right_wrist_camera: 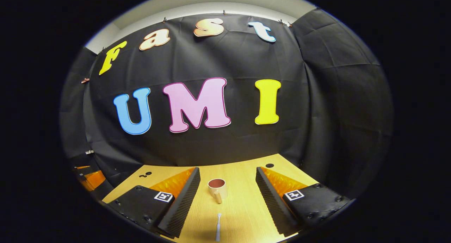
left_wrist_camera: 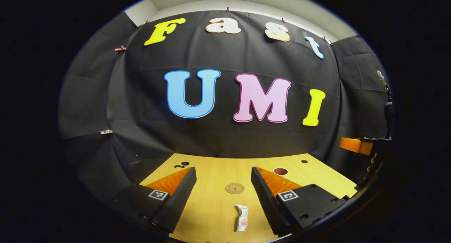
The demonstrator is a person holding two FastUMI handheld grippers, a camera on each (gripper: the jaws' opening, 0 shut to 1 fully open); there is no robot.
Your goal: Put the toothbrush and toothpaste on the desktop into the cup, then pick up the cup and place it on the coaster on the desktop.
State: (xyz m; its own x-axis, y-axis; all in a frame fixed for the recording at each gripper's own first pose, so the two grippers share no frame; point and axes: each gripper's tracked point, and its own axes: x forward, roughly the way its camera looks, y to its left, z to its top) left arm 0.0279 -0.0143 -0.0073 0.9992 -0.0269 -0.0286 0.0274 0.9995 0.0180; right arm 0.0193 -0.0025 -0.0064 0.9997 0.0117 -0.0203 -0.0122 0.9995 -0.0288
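In the left gripper view a white toothpaste tube (left_wrist_camera: 242,218) lies on the wooden desktop (left_wrist_camera: 215,207), near and between the fingers of my left gripper (left_wrist_camera: 222,192), which is open and holds nothing. A round brown coaster (left_wrist_camera: 235,188) lies beyond the tube. The cup (left_wrist_camera: 280,171) shows past the right finger. In the right gripper view the cream cup (right_wrist_camera: 216,189), brown inside and handle toward me, stands upright ahead between the fingers of my open right gripper (right_wrist_camera: 228,195). A white toothbrush (right_wrist_camera: 218,227) lies on the desk in front of the cup.
Black cloth walls close the desk at the back and sides. Small dark holes (left_wrist_camera: 183,164) dot the desktop's far corners. The other gripper's orange and black body (left_wrist_camera: 359,145) with a hand on it shows at the right edge of the left gripper view.
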